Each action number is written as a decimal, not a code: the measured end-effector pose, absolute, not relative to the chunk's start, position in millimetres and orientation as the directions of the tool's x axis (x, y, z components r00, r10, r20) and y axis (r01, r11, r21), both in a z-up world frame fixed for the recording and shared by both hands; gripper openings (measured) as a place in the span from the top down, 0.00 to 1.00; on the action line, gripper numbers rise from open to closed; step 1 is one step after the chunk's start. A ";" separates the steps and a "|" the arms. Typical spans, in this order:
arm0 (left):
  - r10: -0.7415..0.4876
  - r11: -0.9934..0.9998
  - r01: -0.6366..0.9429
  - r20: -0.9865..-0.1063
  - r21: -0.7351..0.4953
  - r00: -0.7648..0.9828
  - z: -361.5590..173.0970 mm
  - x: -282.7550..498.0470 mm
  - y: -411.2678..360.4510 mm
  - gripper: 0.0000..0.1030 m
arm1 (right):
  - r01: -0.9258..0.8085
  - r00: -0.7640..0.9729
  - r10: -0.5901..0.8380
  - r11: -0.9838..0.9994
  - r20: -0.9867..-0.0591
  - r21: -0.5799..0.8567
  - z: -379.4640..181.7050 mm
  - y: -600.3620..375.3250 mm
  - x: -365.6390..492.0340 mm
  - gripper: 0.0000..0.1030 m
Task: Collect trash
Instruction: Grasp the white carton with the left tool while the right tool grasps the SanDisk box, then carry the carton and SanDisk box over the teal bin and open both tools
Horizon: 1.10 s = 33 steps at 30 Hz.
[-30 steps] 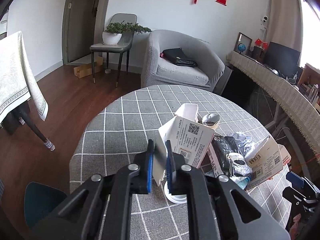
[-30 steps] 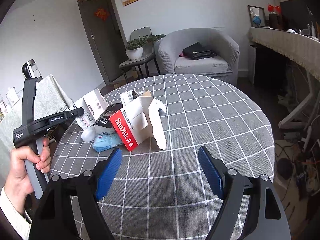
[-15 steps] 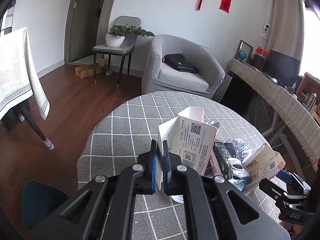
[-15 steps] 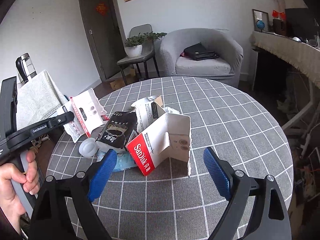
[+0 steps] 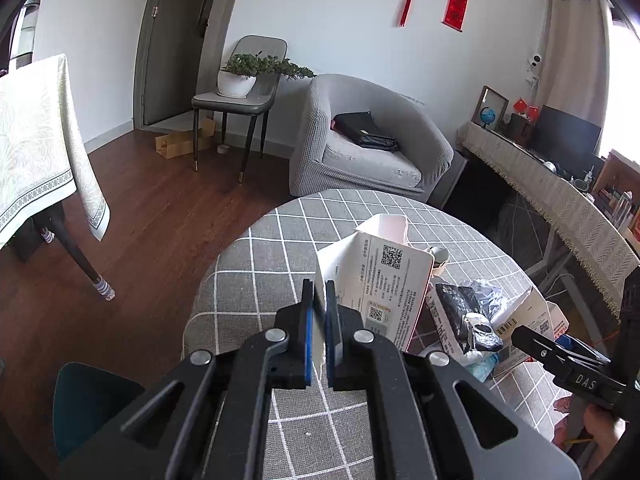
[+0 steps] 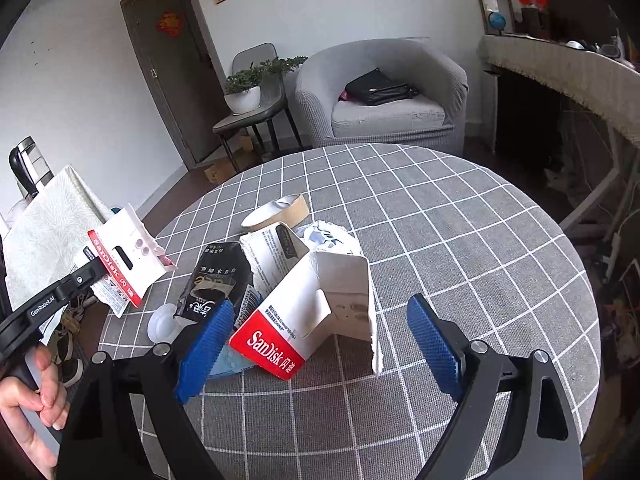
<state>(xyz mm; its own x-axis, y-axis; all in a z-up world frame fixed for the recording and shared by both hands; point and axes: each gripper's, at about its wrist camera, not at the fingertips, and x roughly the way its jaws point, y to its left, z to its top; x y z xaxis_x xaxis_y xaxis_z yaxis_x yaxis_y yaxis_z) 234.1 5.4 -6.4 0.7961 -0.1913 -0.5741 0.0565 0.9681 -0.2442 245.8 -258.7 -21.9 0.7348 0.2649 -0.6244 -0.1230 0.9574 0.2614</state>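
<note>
My left gripper (image 5: 319,300) is shut on a torn white carton with QR codes (image 5: 384,280) and holds it above the round table's left edge. The same carton shows red and white in the right wrist view (image 6: 128,256). My right gripper (image 6: 316,340) is open, its blue pads either side of a red-and-white SanDisk carton (image 6: 316,312) on the grey checked tablecloth (image 6: 460,248). Behind that carton lie a black pouch (image 6: 216,280), a torn printed carton (image 6: 272,248), a tape roll (image 6: 280,210) and a white lid (image 6: 162,322).
A grey armchair (image 6: 384,92) with a black bag stands beyond the table. A chair with a potted plant (image 5: 240,80) stands by the door. A covered side table (image 5: 36,140) is at left and a long sideboard (image 5: 552,196) at right. Wood floor surrounds the table.
My left gripper closed on the white carton and lifted it back toward the table's left edge. My right gripper moved closer to the SanDisk carton, staying open.
</note>
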 end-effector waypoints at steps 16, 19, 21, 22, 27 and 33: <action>-0.152 0.970 0.008 -0.581 -0.243 0.799 -4.4 220.2 63.5 0.94 | -0.050 0.730 0.254 0.946 -0.635 0.321 -31.5 -257.4 261.7 0.35; -0.146 0.969 -0.004 -0.583 -0.248 0.799 -4.7 217.9 76.9 0.94 | -0.047 0.738 0.239 0.951 -0.631 0.305 -28.3 -255.3 259.7 0.42; -0.140 0.969 -0.012 -0.584 -0.248 0.800 -5.0 215.5 83.8 0.94 | -0.043 0.749 0.228 0.954 -0.622 0.297 -24.2 -255.0 256.9 0.46; -0.137 0.969 -0.016 -0.585 -0.249 0.800 -5.1 214.4 87.6 0.94 | -0.040 0.758 0.218 0.956 -0.615 0.290 -21.3 -254.7 255.2 0.47; -0.123 0.968 -0.037 -0.592 -0.250 0.796 -7.8 208.8 105.0 0.94 | -0.042 0.794 0.181 0.969 -0.581 0.244 -6.0 -247.8 246.7 0.48; -0.105 0.966 -0.064 -0.606 -0.251 0.789 -11.6 203.3 124.3 0.94 | -0.098 0.811 0.201 0.973 -0.550 0.210 10.6 -225.3 240.5 0.48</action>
